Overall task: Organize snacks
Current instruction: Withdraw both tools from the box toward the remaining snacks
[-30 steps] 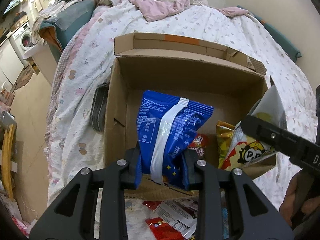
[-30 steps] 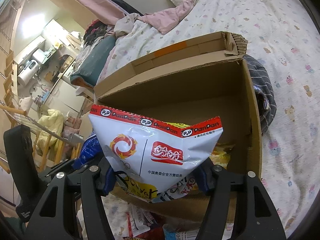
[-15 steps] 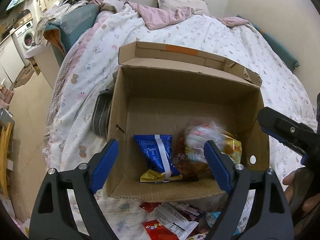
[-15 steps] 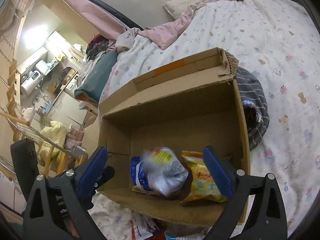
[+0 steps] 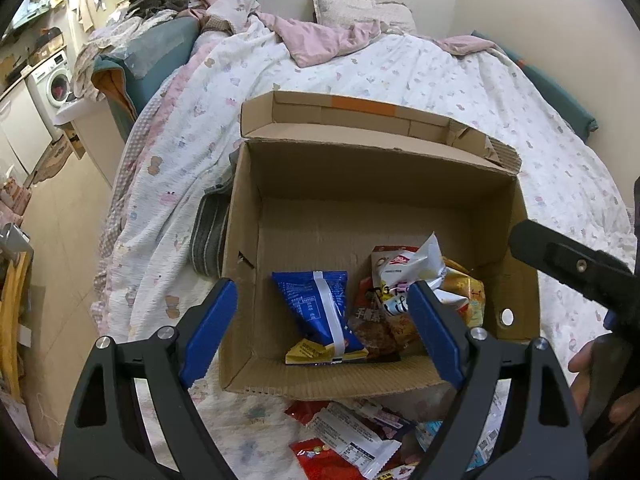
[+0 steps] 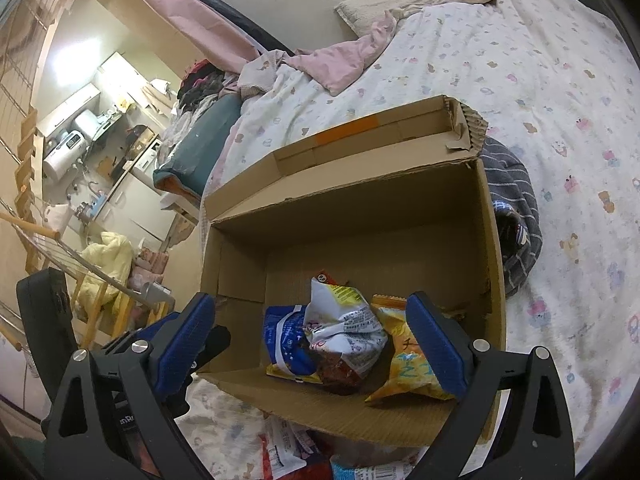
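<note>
An open cardboard box (image 5: 376, 184) (image 6: 360, 208) stands on the bed. Inside lie a blue snack bag (image 5: 320, 312) (image 6: 286, 344), a white snack bag (image 5: 404, 272) (image 6: 344, 316), a dark red pack (image 5: 372, 328) and a yellow bag (image 5: 466, 292) (image 6: 408, 368). My left gripper (image 5: 322, 332) is open and empty above the box's near edge. My right gripper (image 6: 312, 344) is open and empty over the box too; its body shows at the right of the left wrist view (image 5: 572, 264).
Several loose snack packs (image 5: 352, 440) (image 6: 288, 452) lie on the bedsheet in front of the box. A grey striped cloth (image 5: 208, 232) (image 6: 516, 208) sits against the box's side. A pink blanket (image 5: 320, 40) and pillow lie at the bed's far end.
Both grippers opened and let go: the blue bag and the white bag dropped into the box and settled. Both grippers pulled back and up a little.
</note>
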A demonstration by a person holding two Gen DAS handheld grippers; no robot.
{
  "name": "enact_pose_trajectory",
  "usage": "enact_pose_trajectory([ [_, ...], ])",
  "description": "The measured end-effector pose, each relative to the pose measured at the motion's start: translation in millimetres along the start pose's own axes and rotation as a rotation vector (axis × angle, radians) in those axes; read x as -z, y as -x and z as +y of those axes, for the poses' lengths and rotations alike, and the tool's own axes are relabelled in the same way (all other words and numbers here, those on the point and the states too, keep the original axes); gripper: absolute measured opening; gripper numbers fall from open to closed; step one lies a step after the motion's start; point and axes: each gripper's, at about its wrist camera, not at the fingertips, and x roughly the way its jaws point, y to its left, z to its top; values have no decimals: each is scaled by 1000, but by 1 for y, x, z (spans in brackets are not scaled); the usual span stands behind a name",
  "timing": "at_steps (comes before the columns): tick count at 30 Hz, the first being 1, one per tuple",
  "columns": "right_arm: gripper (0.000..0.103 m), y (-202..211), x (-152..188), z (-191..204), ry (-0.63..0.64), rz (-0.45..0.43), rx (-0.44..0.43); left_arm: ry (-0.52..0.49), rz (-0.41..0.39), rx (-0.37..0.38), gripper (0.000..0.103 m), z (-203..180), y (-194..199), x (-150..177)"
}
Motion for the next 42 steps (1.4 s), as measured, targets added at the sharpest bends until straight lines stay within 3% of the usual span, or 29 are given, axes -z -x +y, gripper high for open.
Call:
enact_pose_trajectory([
  [6,98,14,7,5,7,16,4,64,36,49,85,5,17,11],
  [10,98,30,14,7,7,8,8,48,-3,11,85,4,35,17],
  [20,98,72,48,-7,-44,-18,85,81,7,-15,85,17,55,46],
  [26,98,94,69,-14,-50,-39,155,95,23,14,85,23,68,66],
  [37,98,118,102,-42,-90,-10,204,108,80,-38,85,32,63,99],
  [42,98,115,112,-59,-141,48,184,135,117,-69,85,40,53,106],
])
